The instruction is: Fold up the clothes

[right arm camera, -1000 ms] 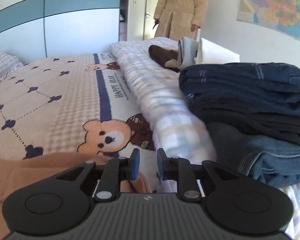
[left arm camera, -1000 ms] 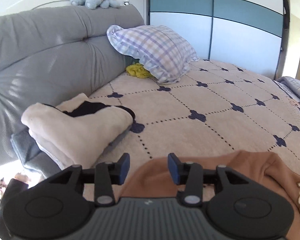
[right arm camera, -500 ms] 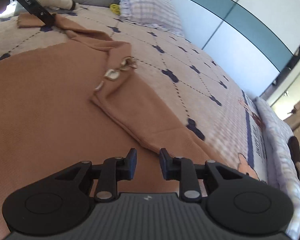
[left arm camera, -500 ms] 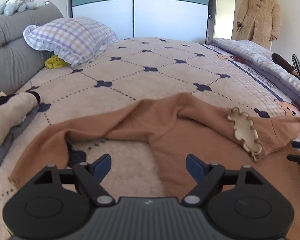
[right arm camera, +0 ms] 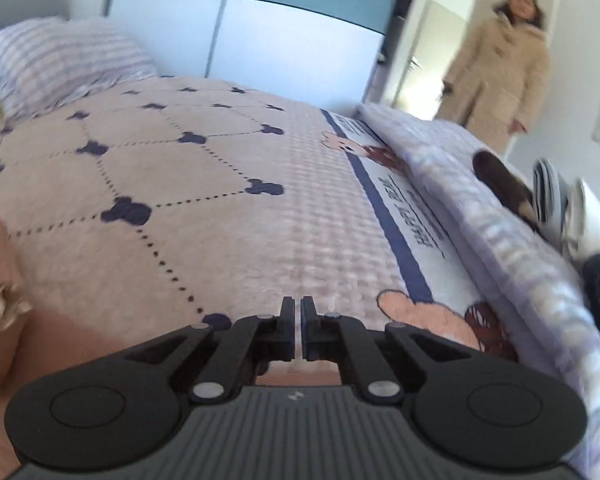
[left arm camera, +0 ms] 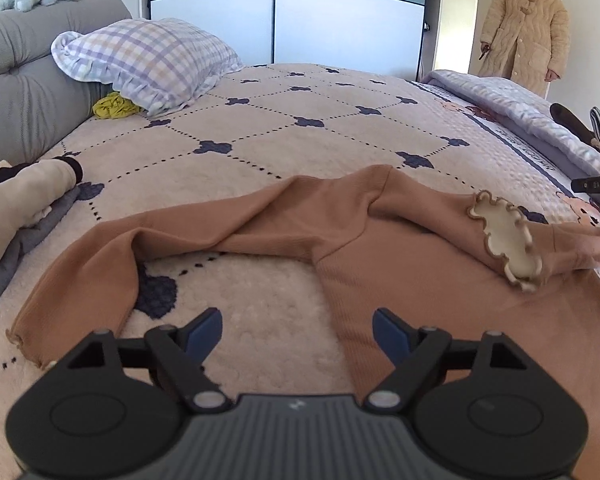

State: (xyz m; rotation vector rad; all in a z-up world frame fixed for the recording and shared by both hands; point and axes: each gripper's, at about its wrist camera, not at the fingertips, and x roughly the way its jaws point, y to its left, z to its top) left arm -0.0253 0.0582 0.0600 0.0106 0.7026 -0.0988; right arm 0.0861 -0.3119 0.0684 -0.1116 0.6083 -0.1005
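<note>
Left gripper (left arm camera: 298,330) hovers with fingers wide apart above the brown top (left arm camera: 440,280), spread on the near bedspread (left arm camera: 320,148); right gripper (right arm camera: 299,320) is pinched together, gripping nothing visible.

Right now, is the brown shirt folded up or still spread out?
Spread out. The brown shirt lies open on the bed, one sleeve stretched sideways, no neat folds.

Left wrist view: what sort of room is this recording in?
A home bedroom, most likely: a bed with a padded grey headboard, a checked pillow, and a sliding-door wardrobe behind. A brown top lies spread for folding.
</note>
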